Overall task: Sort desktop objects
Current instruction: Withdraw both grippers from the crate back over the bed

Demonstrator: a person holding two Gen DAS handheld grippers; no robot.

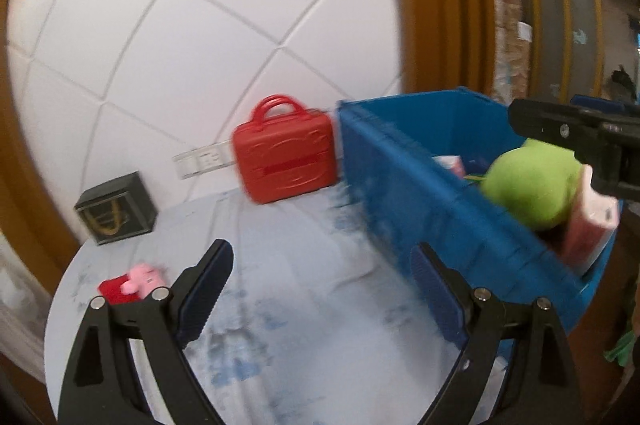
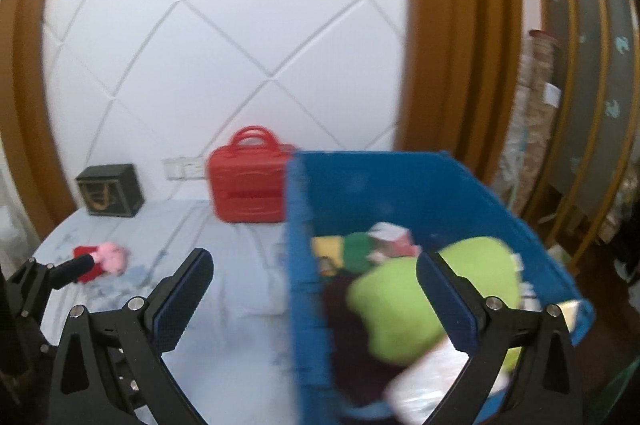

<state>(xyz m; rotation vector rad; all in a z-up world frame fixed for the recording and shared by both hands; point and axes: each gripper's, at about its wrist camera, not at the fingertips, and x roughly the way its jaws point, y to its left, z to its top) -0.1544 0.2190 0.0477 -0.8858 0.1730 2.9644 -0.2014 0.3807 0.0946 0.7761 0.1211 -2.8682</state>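
White quilted wall panels [image 1: 180, 37] fill the background, framed in orange-brown trim, with a pale blue-smudged tabletop [image 1: 288, 297] below. From the left wrist view, the left gripper [image 1: 322, 299] is spread wide with nothing between its blue pads, hanging over the bare middle of the table. Off to its left lies a small pink and red plush toy [image 1: 136, 283], flat on the surface. Further back, a dark box [image 1: 116, 209] sits against the wall, and a red toy suitcase [image 1: 286, 157] stands upright, just beside the blue bin [image 1: 400, 193] on the right. Inside the bin, a green plush [image 1: 532, 185] rests against a pink and white pack [image 1: 592, 229]. The right gripper's black body enters from the right edge above the bin.

Over to the right wrist view, blurry with motion. The right gripper [image 2: 314, 299] is spread wide too, holding nothing, one finger over the table and the other over the bin [image 2: 400, 185]. The green plush [image 2: 400, 301] lies among mixed items. Suitcase [image 2: 248, 181] and dark box [image 2: 110, 189] stand at the back. The plush toy [image 2: 106, 259] lies at left, with the left gripper's finger [image 2: 74, 271] right at it; contact unclear.
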